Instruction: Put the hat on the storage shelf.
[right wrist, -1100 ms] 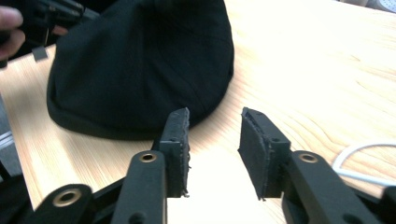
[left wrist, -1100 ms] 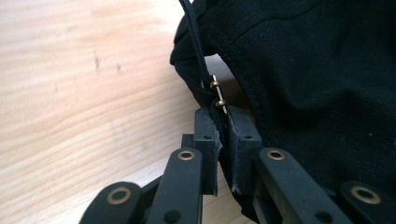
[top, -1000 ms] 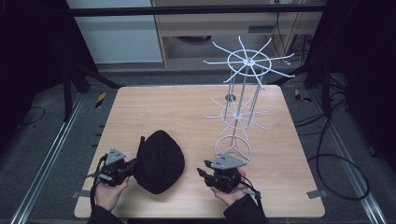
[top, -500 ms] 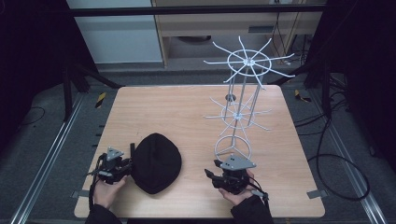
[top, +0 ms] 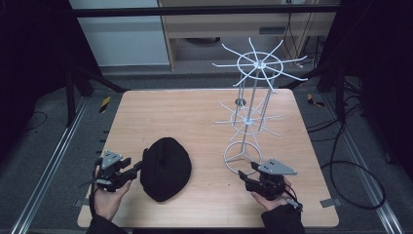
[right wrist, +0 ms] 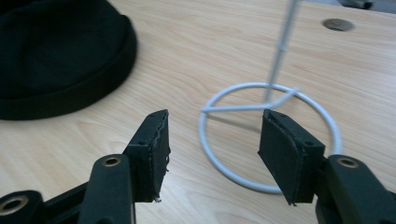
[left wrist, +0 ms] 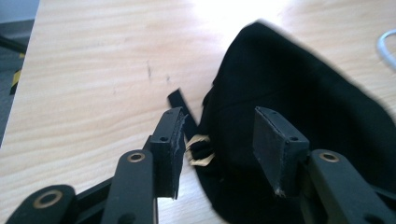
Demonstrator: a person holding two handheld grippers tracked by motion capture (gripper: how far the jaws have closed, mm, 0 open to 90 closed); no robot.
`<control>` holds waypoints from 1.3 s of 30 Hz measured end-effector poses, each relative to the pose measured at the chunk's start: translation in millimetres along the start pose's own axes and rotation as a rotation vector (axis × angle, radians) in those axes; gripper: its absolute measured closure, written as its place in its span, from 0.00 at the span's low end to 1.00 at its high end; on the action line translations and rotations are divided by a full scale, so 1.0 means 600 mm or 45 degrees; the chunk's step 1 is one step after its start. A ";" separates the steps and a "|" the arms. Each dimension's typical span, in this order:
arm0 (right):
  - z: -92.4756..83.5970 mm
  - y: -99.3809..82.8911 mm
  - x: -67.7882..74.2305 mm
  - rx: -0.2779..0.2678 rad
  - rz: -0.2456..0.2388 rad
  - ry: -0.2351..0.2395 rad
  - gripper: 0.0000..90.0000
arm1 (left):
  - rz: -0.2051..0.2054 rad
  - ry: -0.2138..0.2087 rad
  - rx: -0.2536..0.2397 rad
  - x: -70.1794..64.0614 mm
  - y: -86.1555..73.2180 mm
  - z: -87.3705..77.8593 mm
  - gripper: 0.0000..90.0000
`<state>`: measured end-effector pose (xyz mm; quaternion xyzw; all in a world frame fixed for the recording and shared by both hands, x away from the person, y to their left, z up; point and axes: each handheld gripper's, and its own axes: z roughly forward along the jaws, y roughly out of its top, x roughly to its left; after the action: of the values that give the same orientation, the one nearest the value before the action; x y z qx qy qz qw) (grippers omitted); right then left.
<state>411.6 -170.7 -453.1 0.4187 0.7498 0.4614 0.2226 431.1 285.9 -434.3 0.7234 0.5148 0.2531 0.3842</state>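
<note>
Two grippers sit near your edge of the wooden surface (top: 195, 112) in the high view, one in each of your hands. Your left gripper (top: 132, 170) lies at the left edge of the black cap (top: 165, 168), which rests flat on the surface toward the near left, and your left hand (top: 107, 197) holds it from below. Your right gripper (top: 246, 176) is well apart from the cap, just in front of the ring base of the white wire rack (top: 253, 97), which stands upright on the right half of the surface with two tiers of spokes. In the left gripper view, your jaws have just been opening and now stand released: the cap's edge (left wrist: 299, 121) lies between them, but neither pad presses on it. A small brass-coloured buckle (left wrist: 200, 151) with a short black strap (left wrist: 180, 103) sits just beside the left-hand pad, at the cap's rim. In the right gripper view, your jaws have likewise just been opening and stand released with nothing between them except bare wood. The rack's white ring base (right wrist: 268, 135) lies just ahead of them, its thin upright post rising from the middle of the ring, and the cap (right wrist: 60, 60) lies off to the upper left, well clear of those jaws.
</note>
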 end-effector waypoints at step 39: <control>-0.031 -0.035 -0.093 0.073 0.051 -0.225 0.31 | 0.104 -0.070 0.159 -0.094 0.052 0.079 0.62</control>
<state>420.1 -231.3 -465.7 0.4789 0.7317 0.4052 0.2666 464.9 213.2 -434.2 0.7731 0.4889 0.2158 0.3418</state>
